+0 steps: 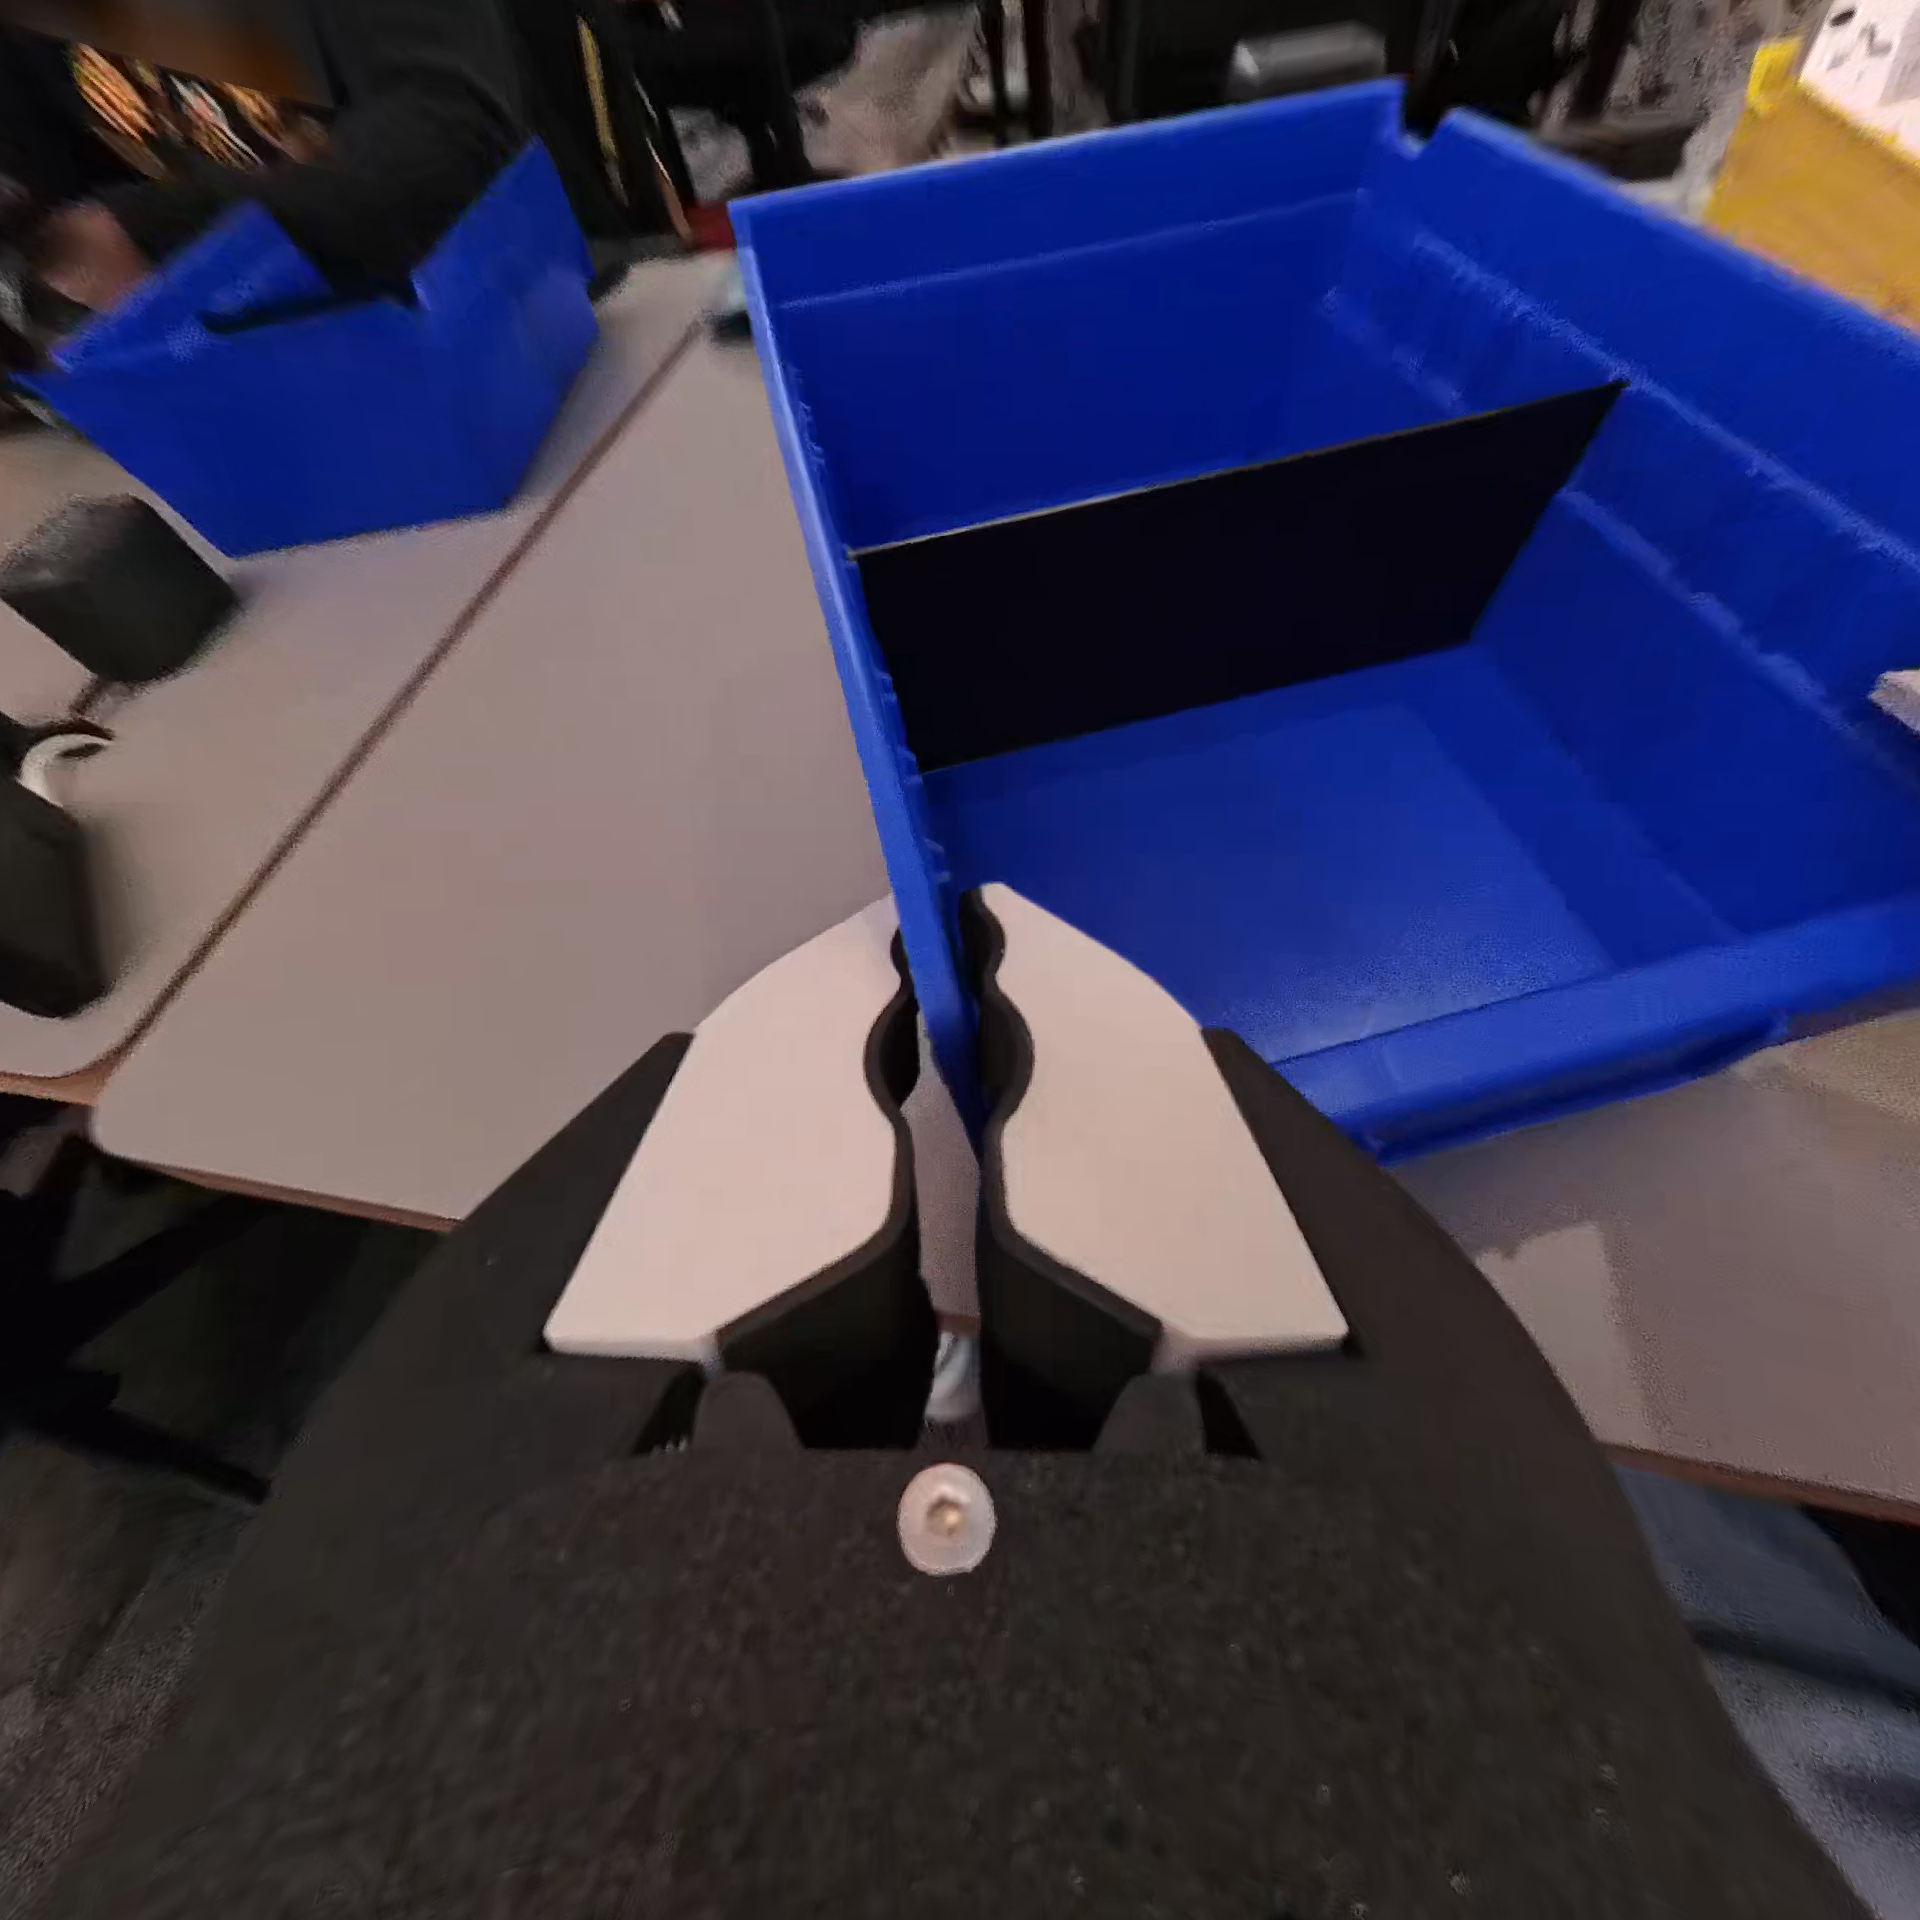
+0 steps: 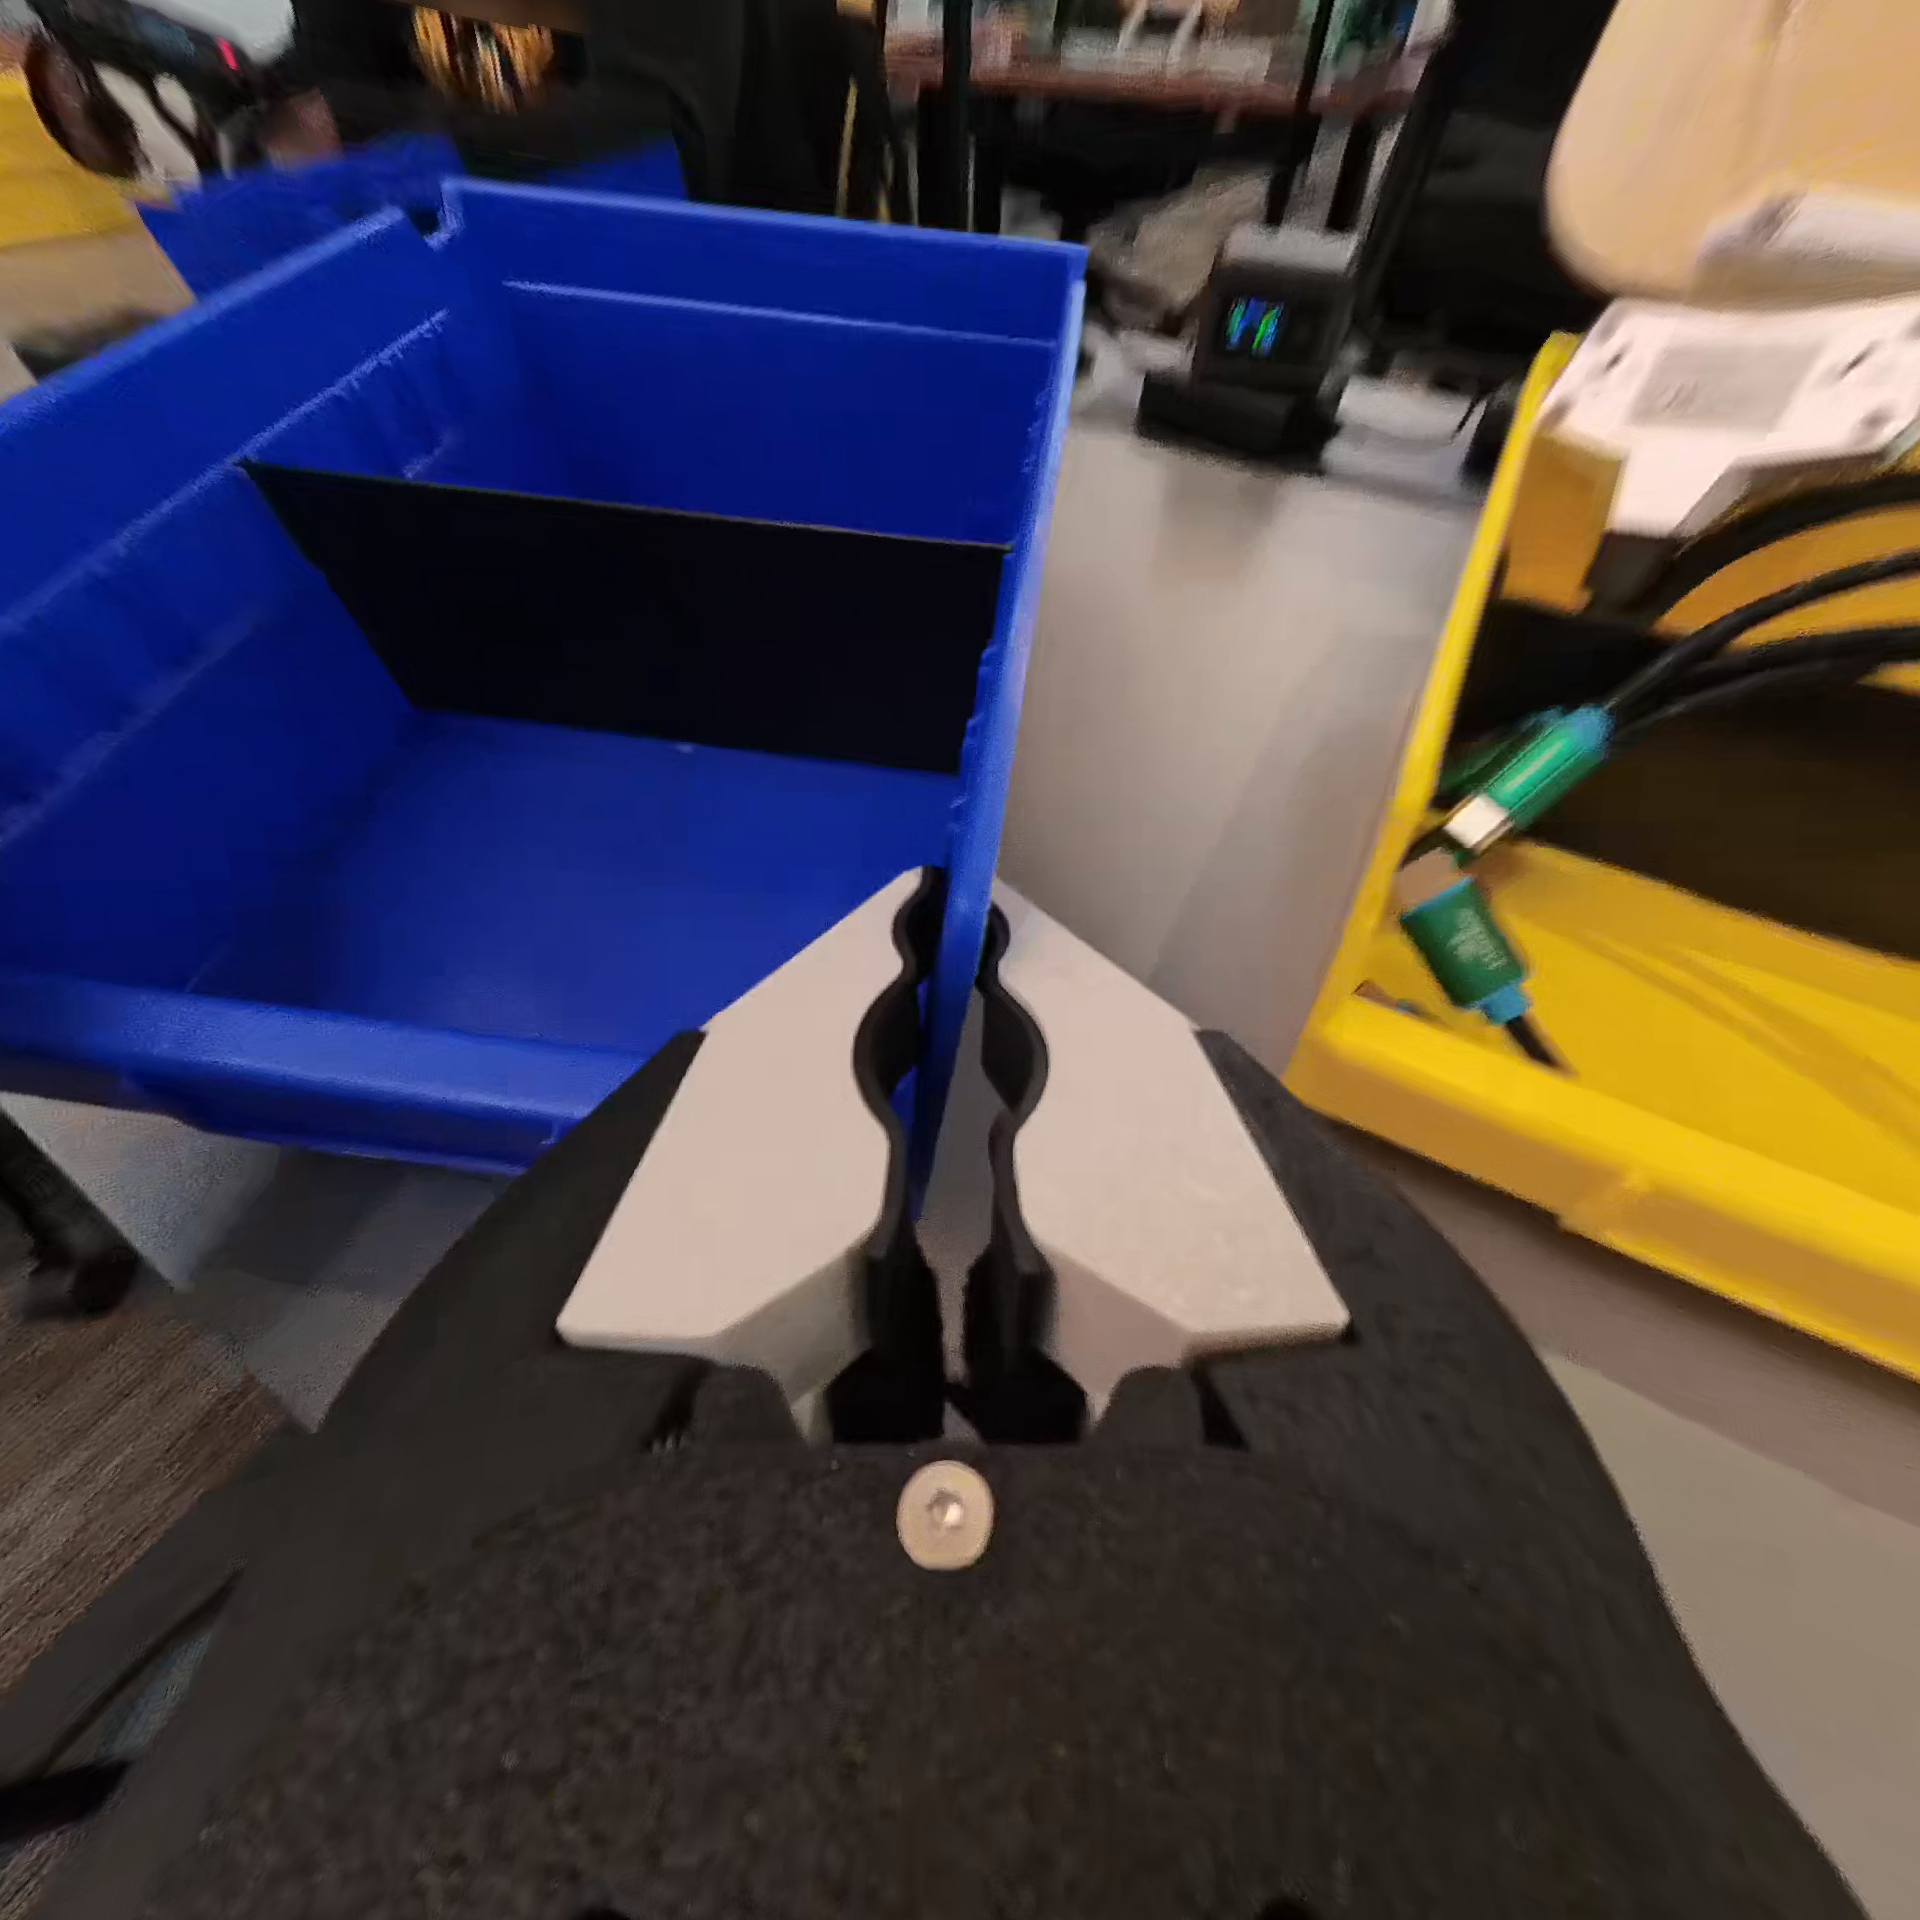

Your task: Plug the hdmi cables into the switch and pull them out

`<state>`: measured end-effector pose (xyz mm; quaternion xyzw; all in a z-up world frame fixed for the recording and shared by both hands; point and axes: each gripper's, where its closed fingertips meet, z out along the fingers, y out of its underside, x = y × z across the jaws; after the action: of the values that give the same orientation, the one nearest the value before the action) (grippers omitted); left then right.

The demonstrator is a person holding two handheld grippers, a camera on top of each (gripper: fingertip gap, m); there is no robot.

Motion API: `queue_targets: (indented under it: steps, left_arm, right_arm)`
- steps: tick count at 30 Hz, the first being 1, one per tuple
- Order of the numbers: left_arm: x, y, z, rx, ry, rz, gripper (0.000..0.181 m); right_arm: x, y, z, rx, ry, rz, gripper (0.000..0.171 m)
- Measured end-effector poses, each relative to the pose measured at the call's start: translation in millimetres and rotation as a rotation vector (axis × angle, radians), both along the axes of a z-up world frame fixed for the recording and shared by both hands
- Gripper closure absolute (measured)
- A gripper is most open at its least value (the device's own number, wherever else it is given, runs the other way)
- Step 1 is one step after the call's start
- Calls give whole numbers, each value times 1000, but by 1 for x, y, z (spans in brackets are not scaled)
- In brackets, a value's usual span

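An empty blue bin (image 1: 1299, 894) with a black divider (image 1: 1195, 603) stands on the grey table. In the left wrist view my left gripper (image 1: 940, 914) is shut on the bin's left wall (image 1: 894, 790) near its front corner. In the right wrist view my right gripper (image 2: 961, 904) is shut on the same bin's right wall (image 2: 992, 748). Both pairs of pads press the thin wall. Two HDMI cables with green plugs (image 2: 1527, 779) (image 2: 1465, 951) lie in a yellow bin (image 2: 1662, 1143) to the right. I see no switch.
A second blue bin (image 1: 332, 416) stands far left with a person's dark sleeve (image 1: 395, 125) reaching into it. Black objects (image 1: 114, 582) lie at the table's left. A white box (image 2: 1714, 436) lies in the yellow bin. A small device with a screen (image 2: 1257, 332) stands behind. Left tips to right tips: about 20 cm.
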<state>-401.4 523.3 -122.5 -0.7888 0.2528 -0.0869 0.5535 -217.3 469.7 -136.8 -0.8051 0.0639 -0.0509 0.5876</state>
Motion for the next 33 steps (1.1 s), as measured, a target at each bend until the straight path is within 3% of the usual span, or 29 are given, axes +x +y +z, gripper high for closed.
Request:
queue_targets:
  steps: [7, 11, 14, 17, 19, 23, 28, 33]
  left_arm:
    - [62, -26, 107, 301, -208, -86, 176]
    - [148, -56, 156, 363, -264, -244, 175]
    - [231, -91, 172, 374, -263, -379, 174]
    - [329, -134, 165, 354, -254, -526, 173]
    - [394, -160, 143, 288, -238, -595, 171]
    - [492, -206, 72, 108, -141, -603, 175]
    - [532, -240, -8, -55, -35, -597, 176]
    - [529, -245, -29, -20, -3, -565, 172]
  right_arm:
    - [51, -45, 130, 315, -217, -115, 168]
    - [122, -96, 189, 413, -274, -235, 169]
    - [191, -150, 204, 444, -287, -339, 168]
    - [277, -205, 195, 406, -276, -443, 168]
    - [335, -240, 179, 350, -263, -480, 168]
    - [427, -300, 104, 134, -189, -620, 169]
    - [476, -334, 14, -59, -57, -591, 169]
    - [490, -321, -22, -78, -71, -469, 168]
